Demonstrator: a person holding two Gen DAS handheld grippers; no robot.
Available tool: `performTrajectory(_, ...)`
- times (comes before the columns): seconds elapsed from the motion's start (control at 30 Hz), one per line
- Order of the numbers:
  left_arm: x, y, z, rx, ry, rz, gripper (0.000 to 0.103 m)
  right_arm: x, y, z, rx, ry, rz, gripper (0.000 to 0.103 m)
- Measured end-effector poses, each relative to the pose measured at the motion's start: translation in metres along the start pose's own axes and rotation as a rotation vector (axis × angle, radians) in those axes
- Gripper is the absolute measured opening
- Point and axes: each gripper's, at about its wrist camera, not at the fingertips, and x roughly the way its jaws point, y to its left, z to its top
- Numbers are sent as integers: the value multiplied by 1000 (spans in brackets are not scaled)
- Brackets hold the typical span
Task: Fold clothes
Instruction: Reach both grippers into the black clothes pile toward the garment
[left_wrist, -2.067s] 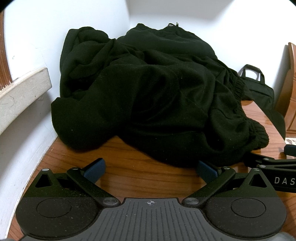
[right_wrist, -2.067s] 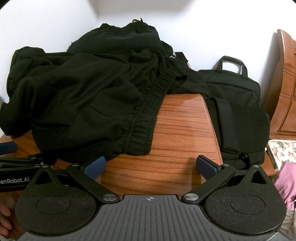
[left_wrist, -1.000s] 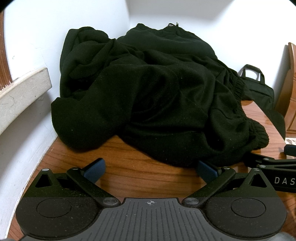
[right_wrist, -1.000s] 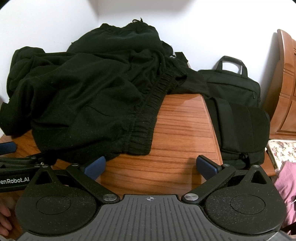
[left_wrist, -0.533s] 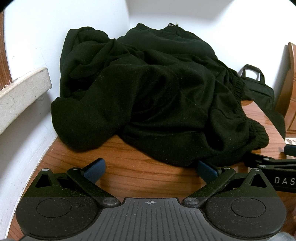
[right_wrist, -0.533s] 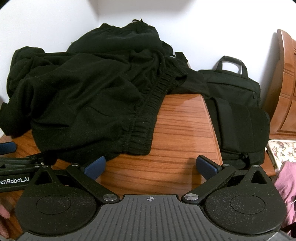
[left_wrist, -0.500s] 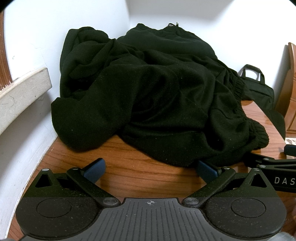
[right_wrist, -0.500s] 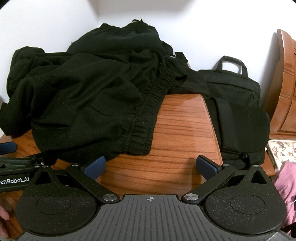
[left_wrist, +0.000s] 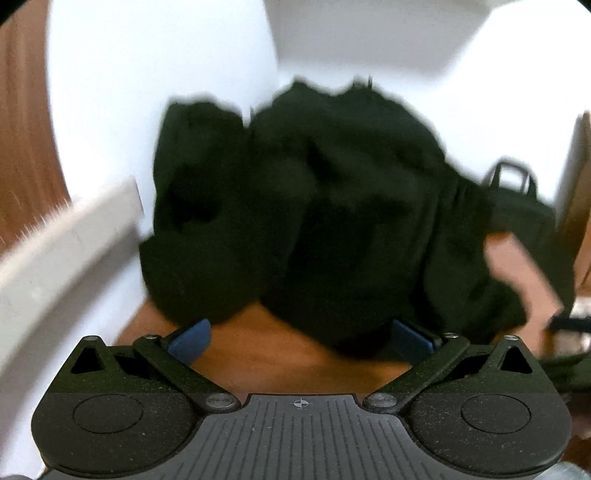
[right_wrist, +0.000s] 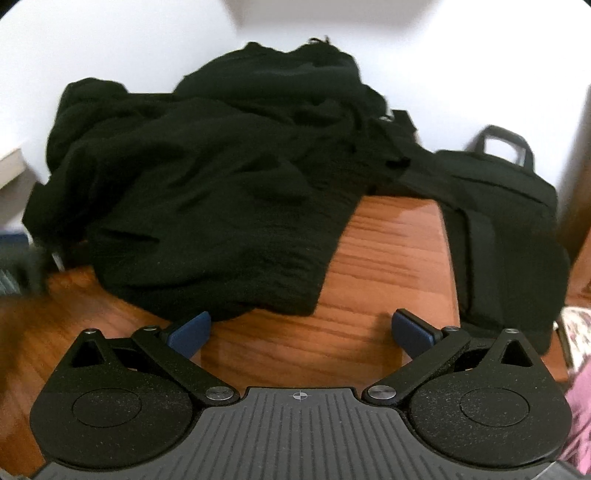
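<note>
Left wrist view: blurred throughout, so fine detail is lost.
Left gripper (left_wrist: 300, 334): jaws spread wide, nothing between them; it sits low over the wooden tabletop (left_wrist: 295, 356).
Left gripper's blue fingertips (left_wrist: 189, 336): the left pad is over bare wood, the right pad is at the near hem of the cloth; whether it touches, I cannot tell.
Black clothes (left_wrist: 332, 206): an unfolded, crumpled heap piled against the white wall (left_wrist: 147, 74) in the corner, just ahead of the open jaws.
Beige ledge (left_wrist: 66, 240): runs along the left, beside the heap.
Black bag (left_wrist: 517, 206): at the far right, behind the heap, handle up.

Right wrist view: sharper.
Right gripper (right_wrist: 300, 330): jaws wide apart and empty, above the tabletop (right_wrist: 388, 258).
Right gripper's fingertips (right_wrist: 412, 330): the right pad is over bare wood near the table's right edge; the left pad is just at the heap's front edge.
Black clothes (right_wrist: 221, 184): a rumpled mound covering the left and back of the table, leaving a strip of wood bare on the right.
Black bag (right_wrist: 506, 221): standing off the table's right edge, beside the clothes.
Pink fabric (right_wrist: 581, 406): a sliver at the lower right edge.
</note>
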Motion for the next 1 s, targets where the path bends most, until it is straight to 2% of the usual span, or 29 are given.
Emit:
performTrajectory(0.23,-30,-15,17,-25,-149,-14,103,0,1,0,-4,1,0,103)
performTrajectory(0.37,-34,-19,19,-1,-151,-10,103,0,2,0,1,0,-6,103)
performTrajectory(0.63,-35,-16,15,-27,-150,-24,103,3,5,1,-9,1,3,103)
performTrajectory(0.8,-36,-13,13,-38,-164,-39,103,0,7,3,-259,34,307,103)
performTrajectory(0.9,-35,-13,11,-38,-168,-46,103,4,-3,14,-254,80,366,103)
performTrajectory(1.0,-34,-13,10,-33,-162,-59,103,8,-31,31,-177,108,490,103)
